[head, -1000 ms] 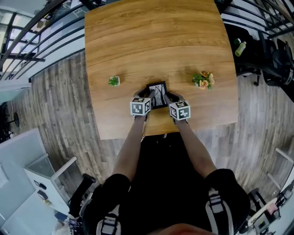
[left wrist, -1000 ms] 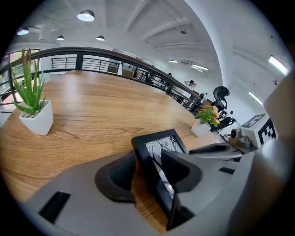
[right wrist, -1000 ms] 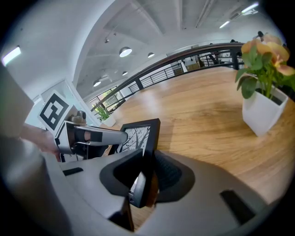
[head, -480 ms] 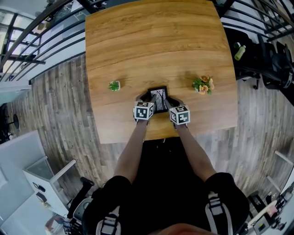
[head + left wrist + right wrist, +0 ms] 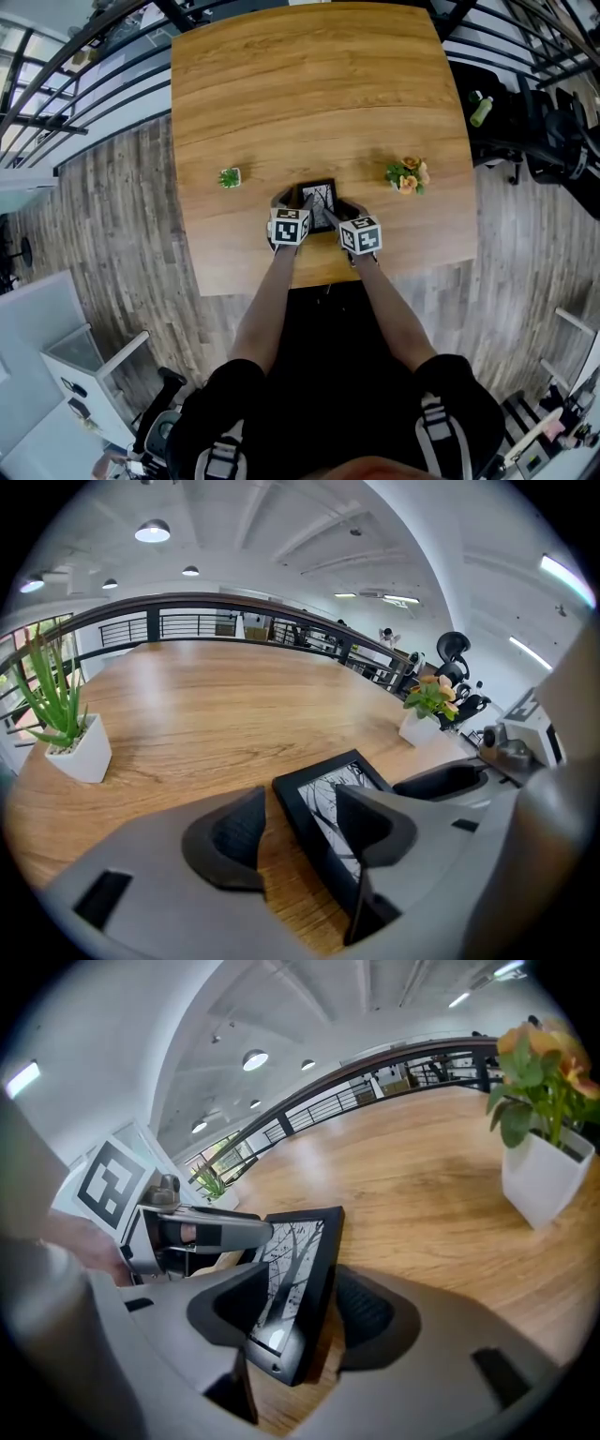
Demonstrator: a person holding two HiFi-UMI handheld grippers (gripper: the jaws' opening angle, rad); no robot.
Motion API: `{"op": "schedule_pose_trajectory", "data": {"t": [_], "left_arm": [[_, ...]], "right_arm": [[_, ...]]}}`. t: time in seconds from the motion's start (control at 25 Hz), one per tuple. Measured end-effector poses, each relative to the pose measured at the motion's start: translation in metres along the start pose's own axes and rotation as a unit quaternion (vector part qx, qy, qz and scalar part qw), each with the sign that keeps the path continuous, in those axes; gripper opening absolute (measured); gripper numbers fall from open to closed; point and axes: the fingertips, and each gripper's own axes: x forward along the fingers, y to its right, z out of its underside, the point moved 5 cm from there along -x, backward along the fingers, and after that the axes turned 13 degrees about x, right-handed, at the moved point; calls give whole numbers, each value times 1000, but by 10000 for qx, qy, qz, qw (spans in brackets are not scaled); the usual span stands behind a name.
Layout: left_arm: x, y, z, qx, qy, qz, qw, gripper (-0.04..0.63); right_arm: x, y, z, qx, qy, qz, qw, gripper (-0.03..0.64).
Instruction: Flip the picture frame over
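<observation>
A black picture frame (image 5: 320,199) lies on the wooden table (image 5: 309,84) near its front edge, with its branch picture facing up. My left gripper (image 5: 296,202) sits at the frame's left side. In the left gripper view its jaws straddle the frame's (image 5: 323,789) left edge, and they are opening with a gap on both sides. My right gripper (image 5: 341,208) sits at the frame's right side. Its jaws (image 5: 305,1321) are also opening, and the frame's (image 5: 300,1251) right edge runs between them without the pads pressing on it.
A small green plant in a white pot (image 5: 230,177) stands left of the frame. A white pot of orange flowers (image 5: 406,175) stands to the right. The table's front edge is just behind both grippers. Railings and office chairs surround the table.
Both grippers stay at the frame's two sides and the frame lies in the same spot. The view has shifted slightly.
</observation>
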Motion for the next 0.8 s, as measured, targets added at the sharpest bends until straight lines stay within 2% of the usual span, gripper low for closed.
{"op": "schedule_pose_trajectory", "data": {"t": [0.16,0.32,0.52,0.6,0.8], "left_arm": [[-9,-3,-1,120,26,-6,9999,244],[-24,-6,3,104,107,-36,9999,244],[-43,-10,-2,117,346,-142,9992,242],[-51,-14,-3,45,455,-178,9988,240],[-76,-20,2,-107,651,-212,9976,111]], "right_arm": [[-5,1,1,133,38,72,9999,242],[-16,-1,2,144,154,156,9997,204],[-28,-12,-7,-33,259,19,9997,41],[-33,-18,-13,-218,335,17,9992,6],[-49,-30,-26,-658,503,201,9964,6]]}}
